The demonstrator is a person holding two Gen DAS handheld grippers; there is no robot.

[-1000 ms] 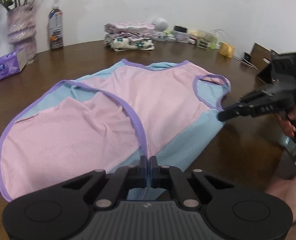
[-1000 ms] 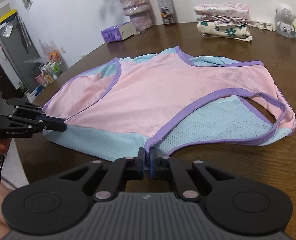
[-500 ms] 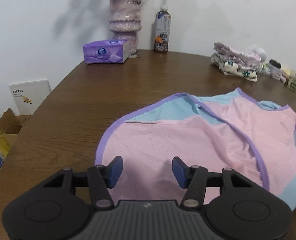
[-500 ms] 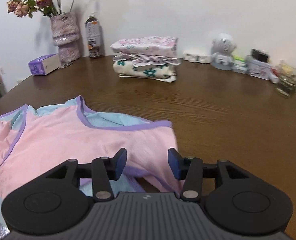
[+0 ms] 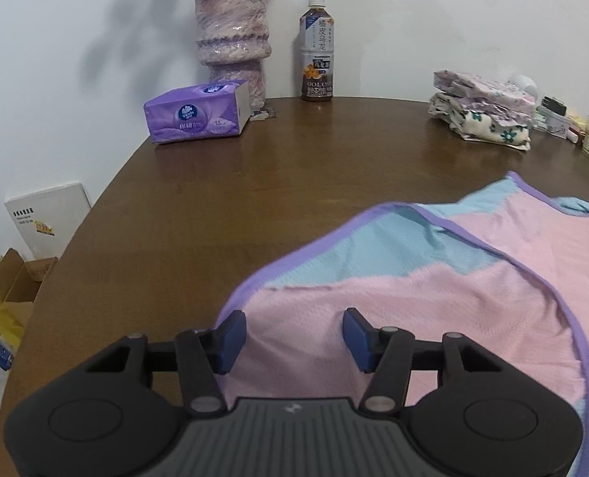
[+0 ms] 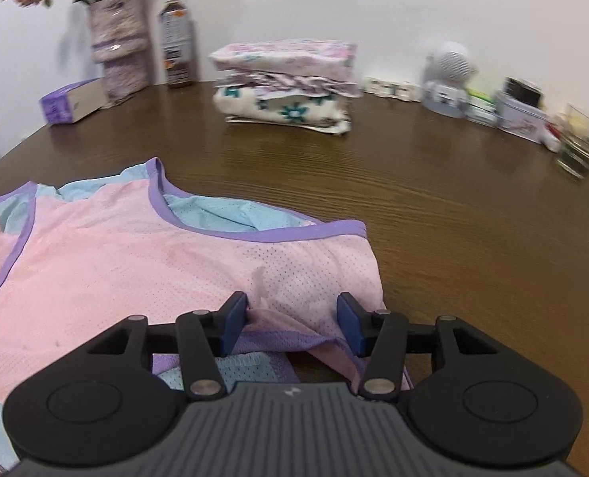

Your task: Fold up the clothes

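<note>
Brown tabletop, pink-and-blue vest spread flat, mid-fold.
Hovering over opposite ends of it with fingers apart and holding nothing: left gripper at the purple-trimmed hem, right gripper at the shoulder strap. Next, probably: pinching fresh edges for another fold.

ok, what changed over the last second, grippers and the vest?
Both let go. A second ago each gripper was shut on the near edge of the pink and blue vest; now the left gripper and right gripper are open over it. Both cameras have swung to face the back wall. The vest remains flat and half folded; the folded stack, bottle and tissue pack have not moved.
</note>
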